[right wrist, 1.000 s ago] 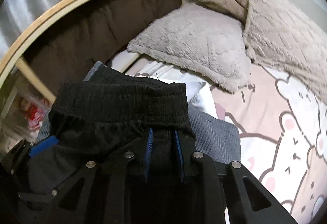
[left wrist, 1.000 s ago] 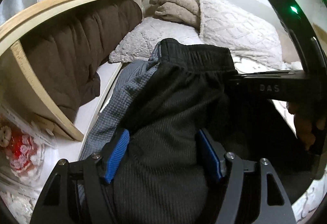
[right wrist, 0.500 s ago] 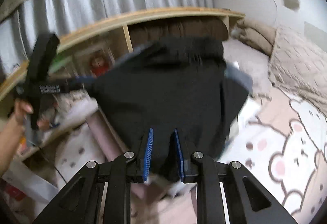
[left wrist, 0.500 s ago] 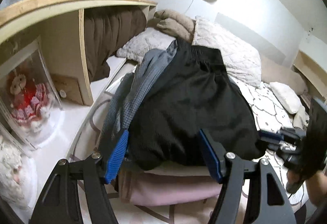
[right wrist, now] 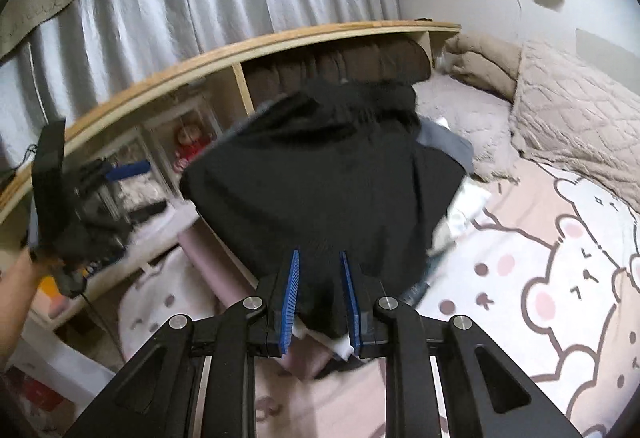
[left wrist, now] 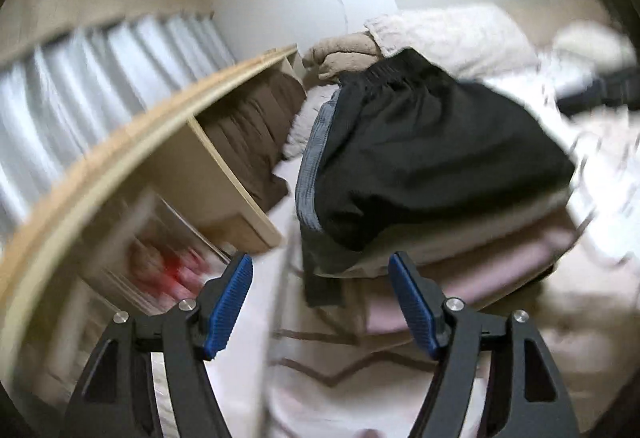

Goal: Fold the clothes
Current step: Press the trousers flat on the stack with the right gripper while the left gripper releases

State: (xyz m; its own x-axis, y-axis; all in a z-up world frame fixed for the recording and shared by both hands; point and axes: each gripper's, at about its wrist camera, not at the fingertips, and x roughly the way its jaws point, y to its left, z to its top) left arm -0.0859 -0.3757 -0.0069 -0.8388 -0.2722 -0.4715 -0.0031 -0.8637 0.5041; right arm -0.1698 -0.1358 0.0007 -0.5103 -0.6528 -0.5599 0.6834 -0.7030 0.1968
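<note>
Black shorts (left wrist: pixel 432 158) lie on top of a stack of folded clothes on the bed, over a grey garment (left wrist: pixel 310 166), a cream one (left wrist: pixel 460 234) and a pink one (left wrist: pixel 480 270). My left gripper (left wrist: pixel 322 302) hangs open a short way in front of the stack, with only bedsheet between its blue pads (left wrist: pixel 230 306). The right wrist view shows the same shorts (right wrist: pixel 332 190). My right gripper (right wrist: pixel 320 294) is nearly closed on their near edge, and black cloth fills the narrow gap. At that view's left, a hand (right wrist: pixel 20 278) holds the left gripper (right wrist: pixel 136 190).
A wooden shelf unit (right wrist: pixel 280 42) runs along the bed's left side, with a brown cushion (right wrist: pixel 340 62) and a doll in a clear box (right wrist: pixel 192 142) inside. Beige pillows (right wrist: pixel 572 110) lie at the head. The bear-print sheet (right wrist: pixel 560 278) spreads to the right.
My left gripper let go of the black shorts, drew back and rolled. My right gripper also pulled back, so the whole stack shows, with black cloth still between its pads.
</note>
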